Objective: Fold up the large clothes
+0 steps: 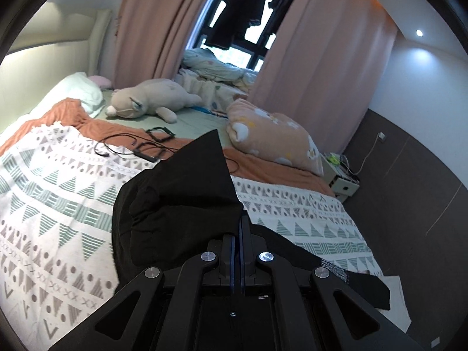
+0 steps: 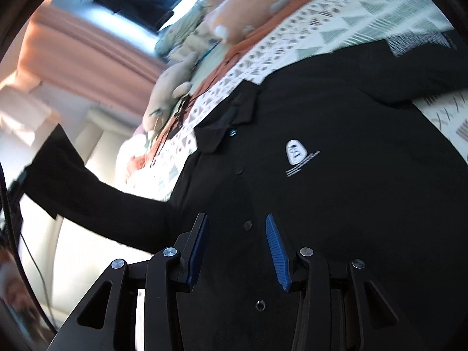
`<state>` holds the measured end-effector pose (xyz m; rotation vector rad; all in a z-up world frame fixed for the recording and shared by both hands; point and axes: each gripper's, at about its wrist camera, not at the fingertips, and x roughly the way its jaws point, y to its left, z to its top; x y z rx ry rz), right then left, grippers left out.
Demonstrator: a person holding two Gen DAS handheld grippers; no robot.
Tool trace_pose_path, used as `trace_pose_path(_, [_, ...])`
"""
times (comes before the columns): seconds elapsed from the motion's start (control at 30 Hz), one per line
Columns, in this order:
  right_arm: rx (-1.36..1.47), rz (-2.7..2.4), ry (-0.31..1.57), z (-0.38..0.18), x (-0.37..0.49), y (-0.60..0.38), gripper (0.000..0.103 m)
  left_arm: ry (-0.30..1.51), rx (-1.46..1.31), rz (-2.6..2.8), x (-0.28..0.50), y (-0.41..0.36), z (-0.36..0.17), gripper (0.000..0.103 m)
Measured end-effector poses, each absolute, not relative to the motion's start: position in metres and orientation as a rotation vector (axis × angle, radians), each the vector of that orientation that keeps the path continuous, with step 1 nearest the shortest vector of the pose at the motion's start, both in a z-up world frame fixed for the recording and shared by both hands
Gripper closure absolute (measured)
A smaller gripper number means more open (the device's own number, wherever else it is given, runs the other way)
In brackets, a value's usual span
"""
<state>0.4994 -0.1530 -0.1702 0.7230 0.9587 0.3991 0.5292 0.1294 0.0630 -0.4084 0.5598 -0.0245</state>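
While the black shirt (image 2: 336, 152) lies front-up and mostly spread on the patterned bedspread (image 1: 52, 181), folding looks barely begun: in the right wrist view the collar, button placket and white chest logo (image 2: 294, 152) all face up, and the body shows no fold. One sleeve (image 2: 87, 187) stretches off toward the left gripper (image 1: 240, 219), whose tongs are pressed together on black cloth, a peak of it raised over the bed. My guess is that this sleeve is being carried in over the body as a first fold. The right gripper (image 2: 237, 225) hovers over the placket with its tongs apart and nothing between them. Left to do, as I judge it: both sleeves laid in, then the body folded over. As for containers, none shows; only a plush toy (image 1: 152, 99), a rolled blanket (image 1: 272, 140) and some cables (image 1: 131, 146) lie farther up the bed.
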Motion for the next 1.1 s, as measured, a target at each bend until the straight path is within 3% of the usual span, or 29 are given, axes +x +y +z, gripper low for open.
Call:
trace_pose_path(0.63, [1.028,0.191,0.98,-0.22,0.52,-0.236,0.061,0.827,-0.506,-0.15,0.625,0.028,-0.088,0.102])
trace_pose_path(0.73, [1.036,0.163,0.971,-0.221,0.52,-0.241,0.061,0.898,-0.586,-0.208,0.629,0.023,-0.111,0.097])
trace_pose_path(0.77, [1.044,0.161,0.966,-0.222,0.519,-0.242,0.061,0.916,-0.605,-0.224,0.63,0.021,-0.117,0.091])
trace_pose_path(0.83, [1.057,0.16,0.958,-0.222,0.518,-0.244,0.061,0.96,-0.638,-0.274,0.628,0.014,-0.129,0.06])
trace_pose_path(0.87, [1.055,0.156,0.955,-0.221,0.518,-0.244,0.061,0.959,-0.658,-0.3,0.623,0.011,-0.133,0.032])
trace_pose_path(0.9, [1.048,0.151,0.953,-0.22,0.518,-0.243,0.061,0.952,-0.666,-0.309,0.619,0.01,-0.134,0.015])
trace_pose_path(1.1, [1.02,0.147,0.949,-0.218,0.518,-0.244,0.061,0.862,-0.696,-0.255,0.579,0.031,-0.116,0.011])
